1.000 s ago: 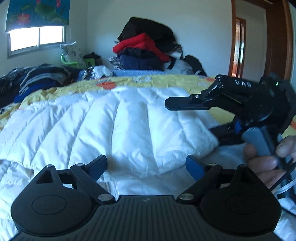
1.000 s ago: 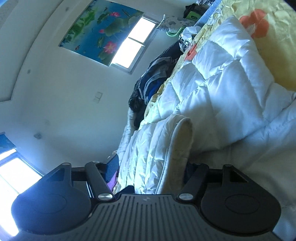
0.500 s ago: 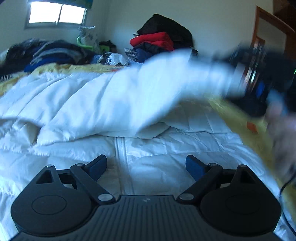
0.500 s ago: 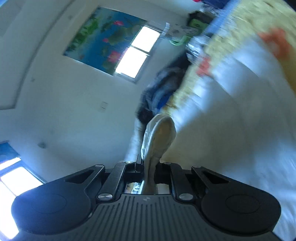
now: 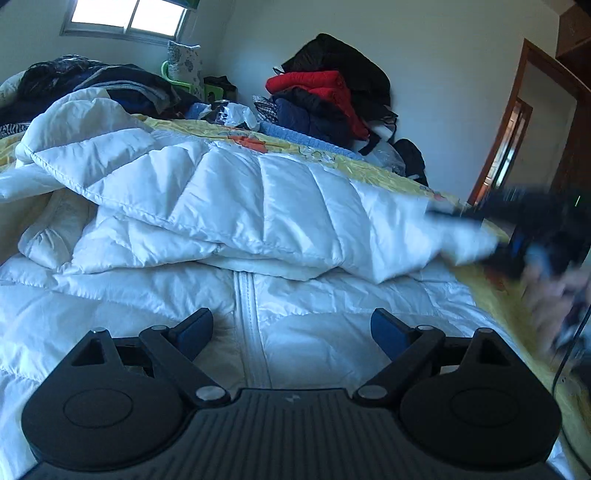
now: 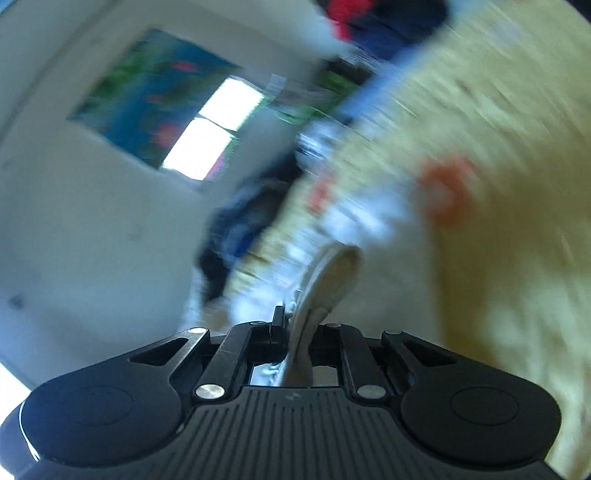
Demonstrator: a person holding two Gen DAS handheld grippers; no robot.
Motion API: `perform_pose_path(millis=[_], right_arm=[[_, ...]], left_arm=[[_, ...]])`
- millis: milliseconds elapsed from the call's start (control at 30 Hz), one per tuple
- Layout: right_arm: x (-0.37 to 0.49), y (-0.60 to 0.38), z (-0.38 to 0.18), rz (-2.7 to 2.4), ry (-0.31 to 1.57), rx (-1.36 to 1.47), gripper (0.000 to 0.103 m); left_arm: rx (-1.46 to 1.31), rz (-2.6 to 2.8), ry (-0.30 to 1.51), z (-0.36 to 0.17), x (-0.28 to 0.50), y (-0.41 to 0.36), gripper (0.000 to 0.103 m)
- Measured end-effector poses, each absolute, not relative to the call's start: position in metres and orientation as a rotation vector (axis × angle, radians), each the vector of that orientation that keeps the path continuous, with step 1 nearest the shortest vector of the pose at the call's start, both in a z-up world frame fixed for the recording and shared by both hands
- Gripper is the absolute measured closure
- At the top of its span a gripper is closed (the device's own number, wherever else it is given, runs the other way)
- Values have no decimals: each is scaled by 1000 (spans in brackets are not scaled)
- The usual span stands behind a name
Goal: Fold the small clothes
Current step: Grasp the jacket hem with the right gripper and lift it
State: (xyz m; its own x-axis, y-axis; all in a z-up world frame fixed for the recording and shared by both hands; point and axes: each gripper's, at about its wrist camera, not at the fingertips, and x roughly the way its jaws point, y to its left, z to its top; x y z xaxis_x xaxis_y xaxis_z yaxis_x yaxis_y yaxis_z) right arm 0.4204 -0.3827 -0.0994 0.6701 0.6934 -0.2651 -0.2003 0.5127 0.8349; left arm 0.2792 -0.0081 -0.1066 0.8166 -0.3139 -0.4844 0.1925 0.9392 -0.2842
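One white quilted jacket (image 5: 229, 236) lay spread across the bed (image 5: 402, 177), its front zipper (image 5: 247, 321) running up the middle toward the left wrist camera, and one sleeve (image 5: 266, 206) was drawn across the body from the left toward the right. The sleeve's cuff (image 6: 332, 273) sat pinched between the closed fingers of the right hand-held gripper (image 6: 299, 332), the pale fabric standing up out of the narrow gap in the right wrist view. In the left wrist view that same right hand-held gripper (image 5: 517, 229) appeared as a dark smear at the end of the sleeve, with what looked like the person's hand (image 5: 554, 291) below it, though the blur made the outline hard to read. The left hand-held gripper (image 5: 291, 328) hovered just over the lower part of the jacket, its blue-padded fingers (image 5: 195, 328) spread wide on either side of the zipper and holding nothing. Under the jacket showed a yellow patterned bedsheet (image 5: 495, 291). Beyond the far edge of the bed, a pile of red, navy and black clothes (image 5: 325, 99) leaned against the white wall, a darker heap of clothes (image 5: 103, 88) lay at the left under a bright window (image 5: 129, 18), and a wooden door frame (image 5: 506, 122) stood at the right.
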Motion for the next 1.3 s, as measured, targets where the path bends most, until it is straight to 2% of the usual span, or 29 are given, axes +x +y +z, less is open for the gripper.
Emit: perform_pose_path(millis=[100, 233, 300, 333, 367, 467, 667, 733, 833, 1033, 1100, 1200, 1267, 1300], right_arm=[[423, -379, -128, 574, 693, 921, 89], [430, -363, -129, 588, 715, 860, 89], [430, -360, -131, 591, 714, 857, 89], [430, -358, -135, 592, 714, 864, 90], [429, -359, -142, 591, 712, 878, 94], [426, -364, -146, 596, 710, 933, 94], [426, -358, -143, 587, 718, 894, 92], [428, -353, -143, 588, 727, 874, 88], [429, -347, -141, 574, 735, 815, 88], [429, -344, -140, 573, 738, 794, 86], [427, -348, -140, 583, 740, 821, 82], [415, -356, -128, 550, 744, 841, 63], [402, -363, -117, 550, 709, 837, 33], [396, -365, -112, 542, 697, 830, 27]], left_arm=[[-211, -236, 496, -95, 271, -4, 10], [-228, -214, 330, -52, 271, 19, 9], [-256, -177, 273, -29, 287, 39, 0], [-267, -149, 258, -21, 300, 51, 0], [-273, -122, 270, -16, 319, 60, 0], [-354, -4, 466, -21, 389, 101, 0], [-425, 162, 685, -76, 447, 150, 0], [-360, 156, 681, -86, 448, 148, 0], [-217, 165, 662, -95, 443, 130, 0], [-146, 189, 680, -97, 453, 122, 0], [-142, 197, 676, -95, 452, 122, 0], [-130, 228, 630, -82, 433, 118, 0], [-154, 220, 558, -68, 409, 116, 0], [-166, 210, 526, -61, 398, 114, 0]])
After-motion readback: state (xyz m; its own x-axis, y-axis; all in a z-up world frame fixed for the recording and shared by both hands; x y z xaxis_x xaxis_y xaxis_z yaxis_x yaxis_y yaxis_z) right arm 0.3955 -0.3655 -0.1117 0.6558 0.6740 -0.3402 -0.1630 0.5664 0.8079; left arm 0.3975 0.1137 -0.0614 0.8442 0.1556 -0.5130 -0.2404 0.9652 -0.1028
